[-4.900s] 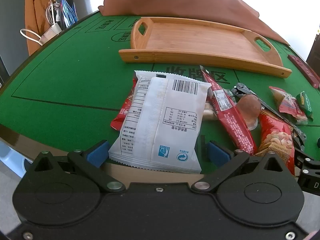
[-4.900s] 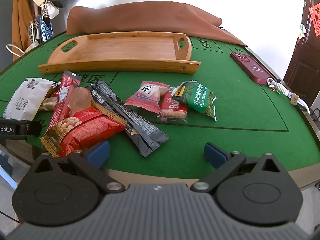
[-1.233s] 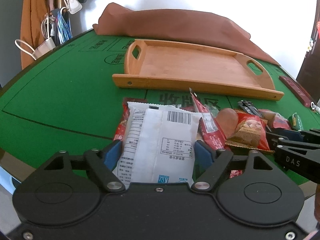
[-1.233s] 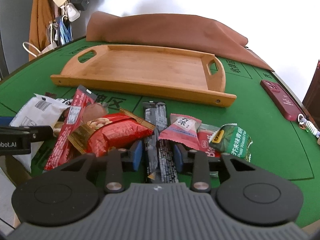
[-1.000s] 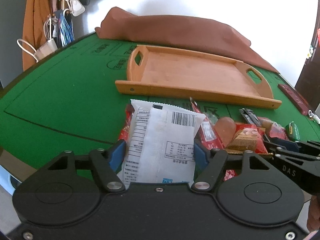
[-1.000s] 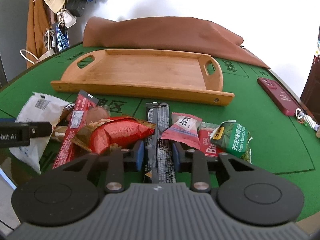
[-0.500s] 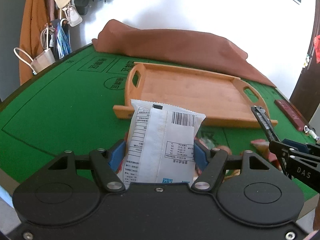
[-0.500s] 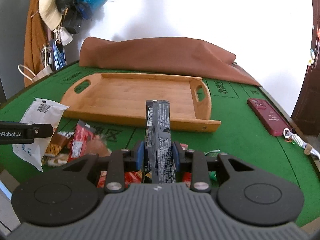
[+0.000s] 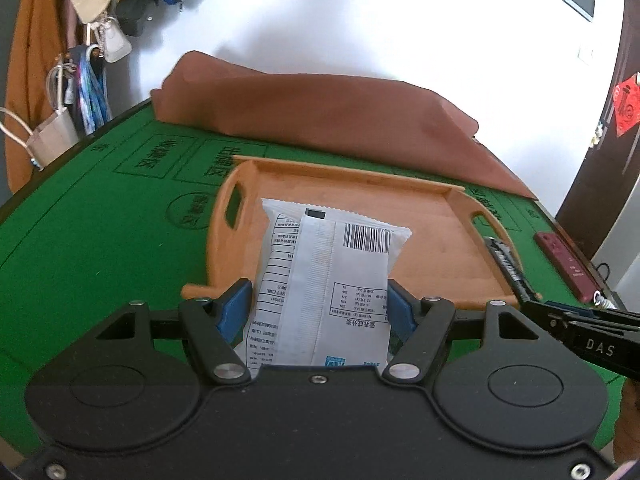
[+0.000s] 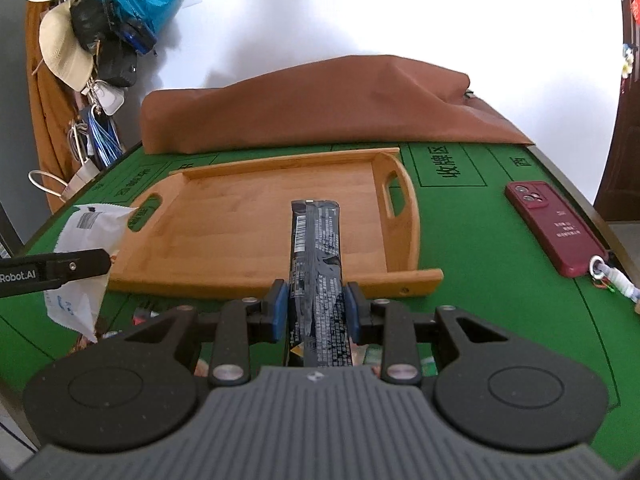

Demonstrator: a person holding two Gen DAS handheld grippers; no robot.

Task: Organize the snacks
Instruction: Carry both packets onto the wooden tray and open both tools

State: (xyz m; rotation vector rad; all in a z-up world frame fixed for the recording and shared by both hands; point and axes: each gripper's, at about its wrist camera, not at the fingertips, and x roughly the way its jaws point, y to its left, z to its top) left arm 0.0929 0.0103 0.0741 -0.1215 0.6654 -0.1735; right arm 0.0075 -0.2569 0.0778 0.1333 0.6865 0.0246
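Observation:
My left gripper [image 9: 318, 306] is shut on a white snack packet [image 9: 328, 276] with a barcode and holds it in the air over the near edge of the wooden tray [image 9: 432, 216]. My right gripper [image 10: 316, 310] is shut on a long black snack bar [image 10: 316, 264] and holds it above the tray's front rim [image 10: 248, 280]. The white packet [image 10: 86, 248] and left gripper show at the left of the right wrist view. The black bar [image 9: 506, 266] shows at the right of the left wrist view. The tray floor is bare.
A brown cloth bundle [image 10: 320, 108] lies behind the tray on the green table [image 9: 100, 216]. A red phone [image 10: 556, 228] with a lanyard lies to the right. Other snack packets [image 10: 140, 314] peek out below the grippers. Bags and hats [image 10: 80, 48] hang at the left.
Both grippers closed on their snacks, lifted them off the table and moved forward toward the tray. The rest of the snack pile has dropped below the views.

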